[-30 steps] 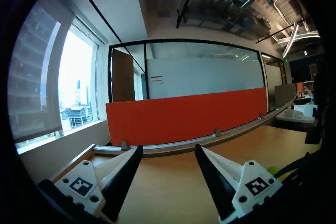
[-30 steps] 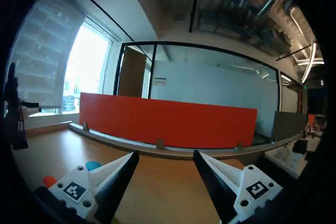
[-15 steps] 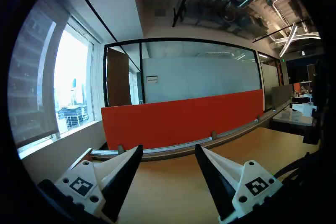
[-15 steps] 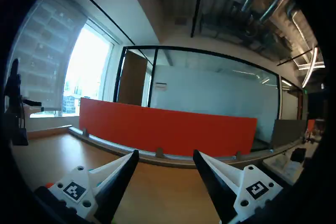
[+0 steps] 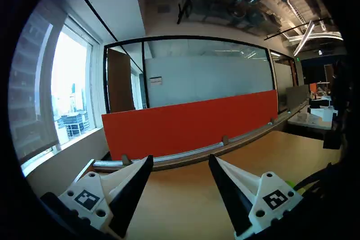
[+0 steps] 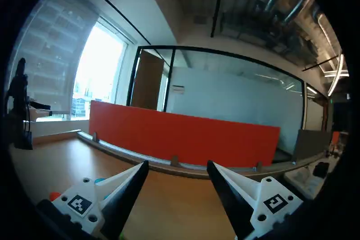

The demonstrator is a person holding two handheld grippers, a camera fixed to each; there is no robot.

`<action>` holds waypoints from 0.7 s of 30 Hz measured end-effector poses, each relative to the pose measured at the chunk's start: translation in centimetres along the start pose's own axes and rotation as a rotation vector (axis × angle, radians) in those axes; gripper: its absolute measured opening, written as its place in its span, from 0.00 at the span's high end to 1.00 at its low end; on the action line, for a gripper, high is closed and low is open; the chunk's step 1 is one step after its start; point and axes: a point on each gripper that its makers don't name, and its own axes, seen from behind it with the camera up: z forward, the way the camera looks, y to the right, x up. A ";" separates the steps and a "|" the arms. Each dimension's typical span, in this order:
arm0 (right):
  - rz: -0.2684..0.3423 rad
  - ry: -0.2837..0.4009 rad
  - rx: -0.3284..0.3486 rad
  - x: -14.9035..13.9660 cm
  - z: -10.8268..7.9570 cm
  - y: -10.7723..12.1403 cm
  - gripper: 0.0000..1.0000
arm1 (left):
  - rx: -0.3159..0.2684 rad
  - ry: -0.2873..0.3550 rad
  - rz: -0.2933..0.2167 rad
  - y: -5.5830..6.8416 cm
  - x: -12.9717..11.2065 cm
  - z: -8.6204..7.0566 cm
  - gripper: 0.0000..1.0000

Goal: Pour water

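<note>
Since a second ago, the orange divider (image 5: 189, 123) is carried leftward in the left gripper view, and the small coloured pieces are set lower in the right gripper view.

Tools, two: left tool (image 5: 180, 156) and right tool (image 6: 177, 162). Each is held with its two fingers spread apart, nothing gripped, over one wooden bench (image 5: 180, 208).

Small pieces on the bench, three:
- one green item (image 5: 291, 182), beside the left tool's finger
- one blue item (image 6: 100, 179), beside the right tool's finger
- one red item (image 6: 54, 195), beside the right tool's finger

Whether these belong to water vessels cannot be told.

Left hand-held gripper (image 5: 180, 158) mostly hides a green object (image 5: 291, 183), right hand-held gripper (image 6: 177, 163) an orange object (image 6: 54, 195)
</note>
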 end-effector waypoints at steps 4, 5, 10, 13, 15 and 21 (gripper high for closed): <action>-0.021 -0.013 0.041 -0.3 0.3 -0.2 0.00 | -0.024 0.000 0.022 0.1 0.2 0.2 0.09; -0.026 -0.019 0.054 -0.4 0.4 -0.3 0.00 | -0.030 -0.002 0.028 0.2 0.2 0.3 0.09; -0.056 -0.051 0.108 -1.1 0.3 -1.3 0.00 | -0.054 -0.020 0.060 0.4 0.1 0.7 0.09; -0.082 -0.065 0.134 -1.3 0.3 -1.5 0.00 | -0.075 -0.028 0.078 0.7 0.1 0.9 0.09; -0.102 -0.075 0.152 -1.4 0.4 -1.5 0.00 | -0.092 -0.034 0.090 1.0 0.1 1.1 0.09; -0.150 -0.113 0.227 -2.4 0.4 -3.1 0.00 | -0.146 -0.065 0.112 1.7 -0.5 1.8 0.09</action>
